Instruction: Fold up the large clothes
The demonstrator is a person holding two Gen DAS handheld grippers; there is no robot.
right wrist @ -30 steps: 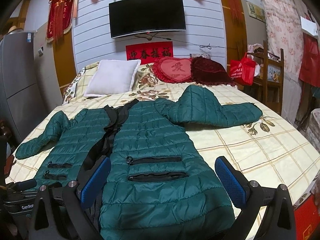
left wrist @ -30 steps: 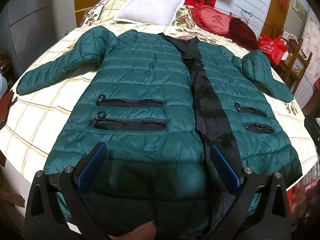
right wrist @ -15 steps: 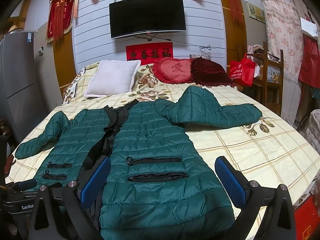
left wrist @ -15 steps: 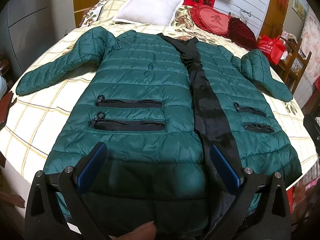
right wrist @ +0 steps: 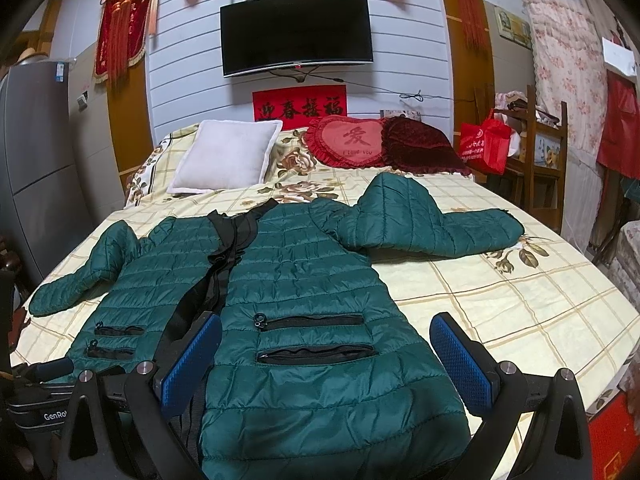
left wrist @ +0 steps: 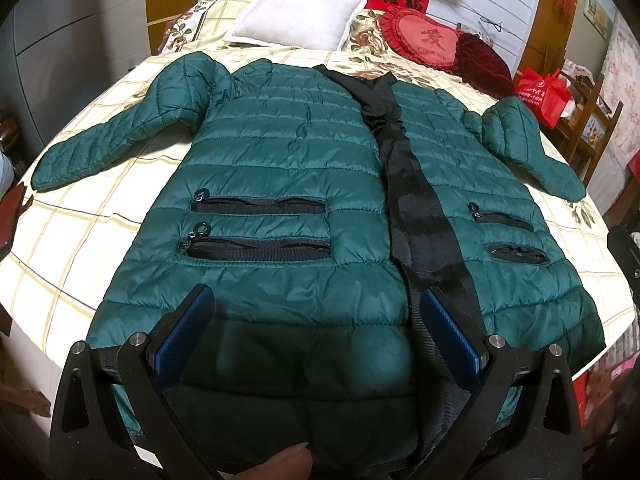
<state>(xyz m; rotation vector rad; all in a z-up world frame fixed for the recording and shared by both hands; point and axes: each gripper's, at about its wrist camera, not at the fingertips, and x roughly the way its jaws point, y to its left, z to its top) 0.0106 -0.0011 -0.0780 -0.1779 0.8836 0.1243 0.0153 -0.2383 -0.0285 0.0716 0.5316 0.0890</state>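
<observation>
Green quilted jacket (left wrist: 288, 168) lies front-up and spread flat on the bed (left wrist: 80, 240), hem toward the cameras, collar toward the pillows. Black front placket (left wrist: 416, 216) runs down the middle from collar to hem. Two black zip pockets on each front panel, stacked one above the other. In the left wrist view, the sleeve at frame left (left wrist: 116, 140) extends outward and down over the checked bedsheet; the sleeve at frame right (left wrist: 528, 148) also angles outward, bent at the shoulder. In the right wrist view that same sleeve (right wrist: 432, 228) lies almost sideways across the sheet.

Left gripper (left wrist: 316, 336): jaws spread wide, nothing between the blue pads; sits over the hem, straddling the panel at frame left, with one pad near the placket. Cannot tell if the pads touch the fabric.

Right gripper (right wrist: 328, 356): jaws likewise wide apart, holding nothing; sits over the hem of the other front panel, with one pad by the placket and one past the jacket's outer edge, over the sheet.

Head of bed: white pillow (right wrist: 228, 156), red heart-shaped cushion (right wrist: 352, 142), dark red cushion (right wrist: 420, 146) just beside it. Wall behind: black TV (right wrist: 296, 34) above a red banner (right wrist: 300, 106). Red bag (right wrist: 484, 146) on wooden furniture beside the bed.
</observation>
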